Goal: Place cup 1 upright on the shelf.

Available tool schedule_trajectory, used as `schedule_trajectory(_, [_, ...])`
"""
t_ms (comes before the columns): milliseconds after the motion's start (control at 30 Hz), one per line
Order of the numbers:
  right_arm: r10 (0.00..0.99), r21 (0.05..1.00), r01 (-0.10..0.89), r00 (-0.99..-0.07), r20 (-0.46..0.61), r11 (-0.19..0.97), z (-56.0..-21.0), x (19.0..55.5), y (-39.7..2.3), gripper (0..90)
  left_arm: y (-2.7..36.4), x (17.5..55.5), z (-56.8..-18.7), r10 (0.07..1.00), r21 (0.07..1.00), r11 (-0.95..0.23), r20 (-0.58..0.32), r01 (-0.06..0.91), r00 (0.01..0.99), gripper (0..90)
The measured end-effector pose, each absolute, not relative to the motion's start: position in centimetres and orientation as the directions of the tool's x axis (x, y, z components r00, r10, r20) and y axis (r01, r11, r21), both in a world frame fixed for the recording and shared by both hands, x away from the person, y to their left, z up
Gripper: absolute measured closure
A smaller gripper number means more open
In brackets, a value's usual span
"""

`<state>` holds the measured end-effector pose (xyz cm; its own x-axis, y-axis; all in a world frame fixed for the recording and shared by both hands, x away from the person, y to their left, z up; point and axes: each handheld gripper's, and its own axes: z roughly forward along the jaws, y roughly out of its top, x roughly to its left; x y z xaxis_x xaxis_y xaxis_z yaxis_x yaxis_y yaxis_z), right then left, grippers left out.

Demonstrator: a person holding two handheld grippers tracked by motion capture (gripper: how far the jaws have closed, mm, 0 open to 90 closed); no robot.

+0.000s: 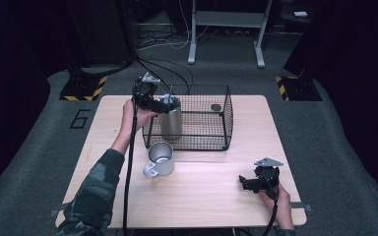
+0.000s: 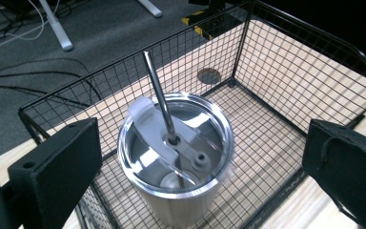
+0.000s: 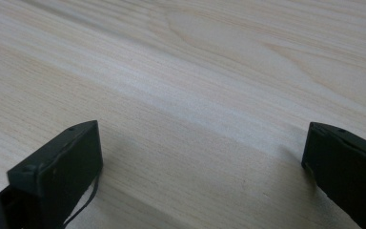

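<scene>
1 tumbler in basket, 1 mug outside.

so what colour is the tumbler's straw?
Shiny silver metal, like the tumbler. The straw shows best in the left gripper view.

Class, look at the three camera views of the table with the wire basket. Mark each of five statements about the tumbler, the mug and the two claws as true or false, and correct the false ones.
1. The steel tumbler stands inside the wire basket. True.
2. The left claw is clamped shut on the tumbler. False: its jaws stand wide apart on either side of it, touching nothing.
3. A metal straw rises through the tumbler's lid. True.
4. The metal mug sits inside the basket. False: it stands on the table in front of the basket.
5. The right claw holds the mug. False: it is open over bare wood, near the table's front right.
</scene>
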<state>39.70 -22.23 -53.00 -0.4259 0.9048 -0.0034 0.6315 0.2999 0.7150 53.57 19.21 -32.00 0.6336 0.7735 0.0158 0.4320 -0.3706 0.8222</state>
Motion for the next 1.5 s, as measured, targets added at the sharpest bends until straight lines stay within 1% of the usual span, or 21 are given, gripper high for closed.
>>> schedule_trajectory(100, [0.904, 0.715, 0.631, -0.427, -0.004, 0.301, -53.0, 39.7, -22.2, 0.0, 19.6, 52.5, -31.8, 0.765, 0.821, -0.387, 0.032, 0.419, 0.643, 0.0])
schedule_trajectory(400, [0.905, 0.715, 0.631, -0.426, -0.004, 0.300, -53.0, 39.7, -22.2, 0.0, 20.9, 49.7, -32.1, 0.756, 0.830, -0.392, 0.044, 0.398, 0.653, 0.0])
schedule_trajectory(567, [0.905, 0.715, 0.632, -0.425, -0.003, 0.299, -53.0, 39.7, -22.2, 0.0, 21.6, 48.1, -32.9, 0.748, 0.827, -0.406, 0.056, 0.389, 0.661, 0.0])
schedule_trajectory(1000, [0.905, 0.715, 0.631, -0.426, -0.004, 0.300, -53.0, 39.7, -22.2, 0.0, 23.2, 44.5, -35.2, 0.748, 0.832, -0.393, 0.042, 0.391, 0.662, 0.0])
schedule_trajectory(1200, [0.905, 0.715, 0.632, -0.425, -0.003, 0.299, -53.0, 39.7, -22.2, 0.0, 23.2, 43.1, -37.0, 0.742, 0.829, -0.398, 0.038, 0.394, 0.669, 0.0])
schedule_trajectory(1500, [0.905, 0.715, 0.631, -0.425, -0.003, 0.299, -53.0, 39.7, -22.2, 0.0, 22.8, 41.8, -38.7, 0.733, 0.832, -0.388, 0.018, 0.397, 0.680, 0.0])
